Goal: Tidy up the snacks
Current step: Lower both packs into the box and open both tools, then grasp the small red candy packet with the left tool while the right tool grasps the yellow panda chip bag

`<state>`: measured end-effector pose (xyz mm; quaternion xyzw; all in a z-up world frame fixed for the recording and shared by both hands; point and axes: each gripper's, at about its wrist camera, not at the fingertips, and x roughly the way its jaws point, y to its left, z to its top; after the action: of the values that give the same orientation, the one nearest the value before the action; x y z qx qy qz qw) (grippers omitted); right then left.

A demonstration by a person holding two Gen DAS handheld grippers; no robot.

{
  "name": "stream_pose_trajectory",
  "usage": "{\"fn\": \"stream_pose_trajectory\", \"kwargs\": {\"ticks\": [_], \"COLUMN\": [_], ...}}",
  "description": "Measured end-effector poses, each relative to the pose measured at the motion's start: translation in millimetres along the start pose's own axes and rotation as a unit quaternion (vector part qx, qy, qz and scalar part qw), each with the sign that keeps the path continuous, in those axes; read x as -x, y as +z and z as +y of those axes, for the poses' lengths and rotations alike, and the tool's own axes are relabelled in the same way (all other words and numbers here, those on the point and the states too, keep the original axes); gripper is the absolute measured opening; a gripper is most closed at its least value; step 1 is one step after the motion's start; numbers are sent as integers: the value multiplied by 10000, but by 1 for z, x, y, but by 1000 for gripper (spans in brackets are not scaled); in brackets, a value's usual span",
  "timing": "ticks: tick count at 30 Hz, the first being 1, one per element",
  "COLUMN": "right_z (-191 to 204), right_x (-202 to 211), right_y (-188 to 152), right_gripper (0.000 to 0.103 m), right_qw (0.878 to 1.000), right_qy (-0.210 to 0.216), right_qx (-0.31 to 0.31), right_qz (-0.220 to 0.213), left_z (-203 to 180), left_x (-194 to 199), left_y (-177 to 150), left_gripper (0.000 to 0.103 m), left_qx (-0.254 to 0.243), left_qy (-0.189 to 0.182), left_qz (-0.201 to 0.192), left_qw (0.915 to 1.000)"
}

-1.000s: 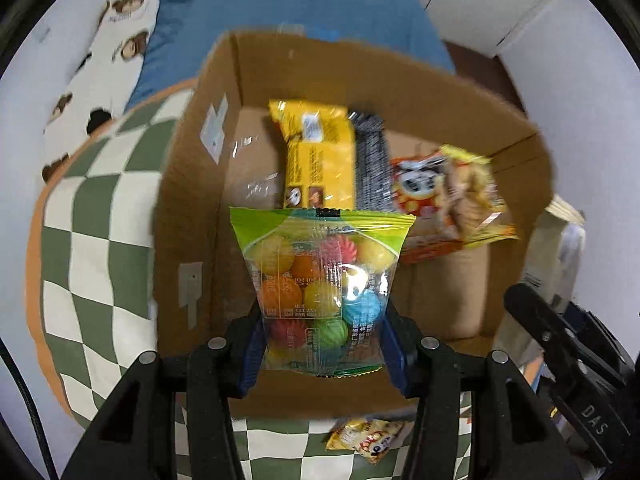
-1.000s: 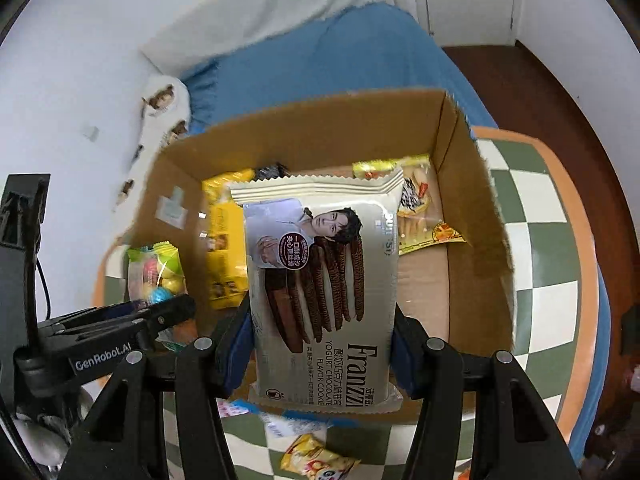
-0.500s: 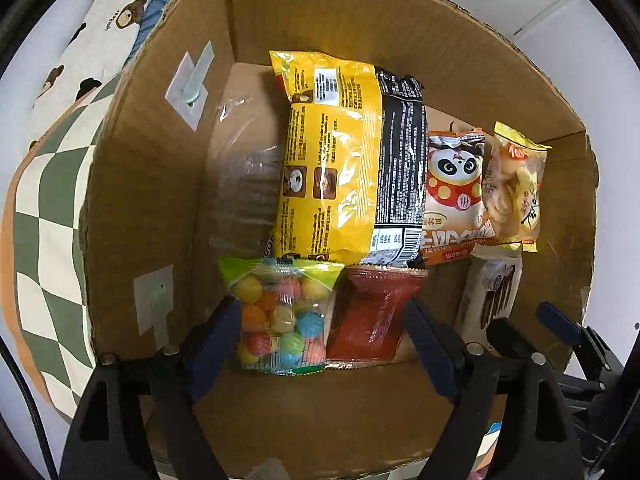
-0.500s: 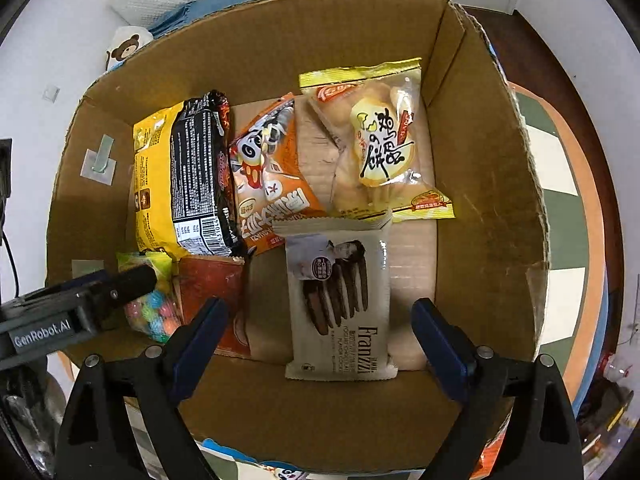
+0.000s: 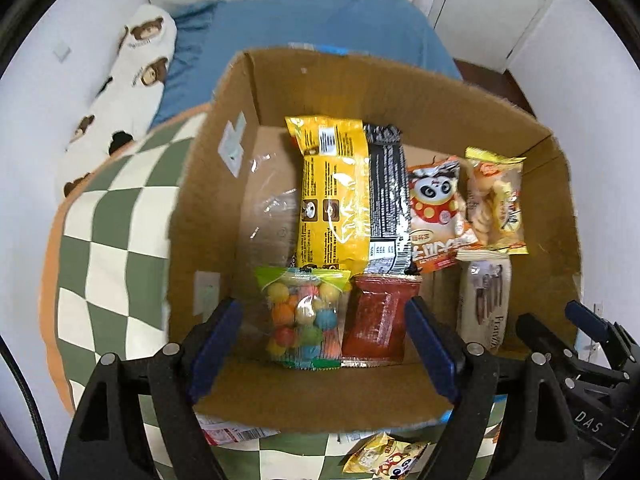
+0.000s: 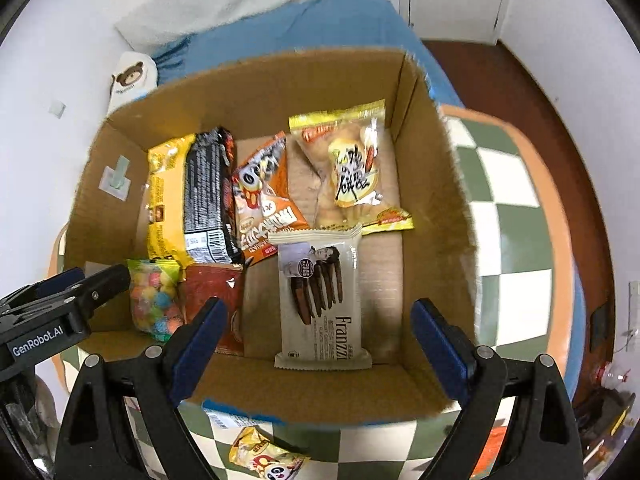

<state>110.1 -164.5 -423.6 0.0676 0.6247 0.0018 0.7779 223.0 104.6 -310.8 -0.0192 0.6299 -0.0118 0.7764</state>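
Observation:
A cardboard box (image 5: 420,92) (image 6: 260,84) holds several snacks. The bag of coloured candy balls (image 5: 303,318) (image 6: 155,300) lies at its near left, next to a red packet (image 5: 379,320) (image 6: 214,300). The white Franzzi cookie pack (image 6: 322,300) (image 5: 484,304) lies at the near middle. Behind them lie a yellow bag (image 5: 332,188), a black pack (image 6: 206,196), a panda snack (image 5: 438,216) and a yellow bun pack (image 6: 352,168). My left gripper (image 5: 320,344) is open and empty above the candy bag. My right gripper (image 6: 318,344) is open and empty above the cookie pack.
The box stands on a green and white checked cloth (image 5: 108,248) (image 6: 508,208). A small yellow panda snack (image 6: 264,456) (image 5: 384,460) and another packet (image 5: 236,434) lie on the cloth in front of the box. A blue bed (image 5: 304,24) lies behind.
Both grippers opened and let their snacks go into the box: the candy bag at the near left, the cookie pack at the near middle. Since then both grippers have pulled back from the box.

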Motion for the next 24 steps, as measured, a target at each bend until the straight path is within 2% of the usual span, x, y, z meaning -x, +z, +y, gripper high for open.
{"fn": "stream_pose_trajectory", "kwargs": {"ticks": [8, 13, 20, 24], "right_z": [13, 19, 21, 19], "right_x": [56, 87, 125, 131], "right_y": [-26, -46, -70, -88], "right_gripper": [95, 95, 95, 95], "right_qw": [9964, 9928, 9886, 9905], "right_qy": [-159, -153, 30, 252], "right_qx": [263, 291, 193, 85], "right_qz": [-786, -1153, -1493, -1349], "left_z": [5, 7, 9, 15], "left_x": [64, 95, 129, 130], "left_y": [-33, -57, -89, -109], "left_gripper": [83, 83, 83, 83], "left_qx": [-20, -87, -99, -77], "left_qy": [106, 123, 155, 125], "left_qz": [-938, -1332, -1665, -1583], "left_qw": [9955, 9910, 9859, 9873]}}
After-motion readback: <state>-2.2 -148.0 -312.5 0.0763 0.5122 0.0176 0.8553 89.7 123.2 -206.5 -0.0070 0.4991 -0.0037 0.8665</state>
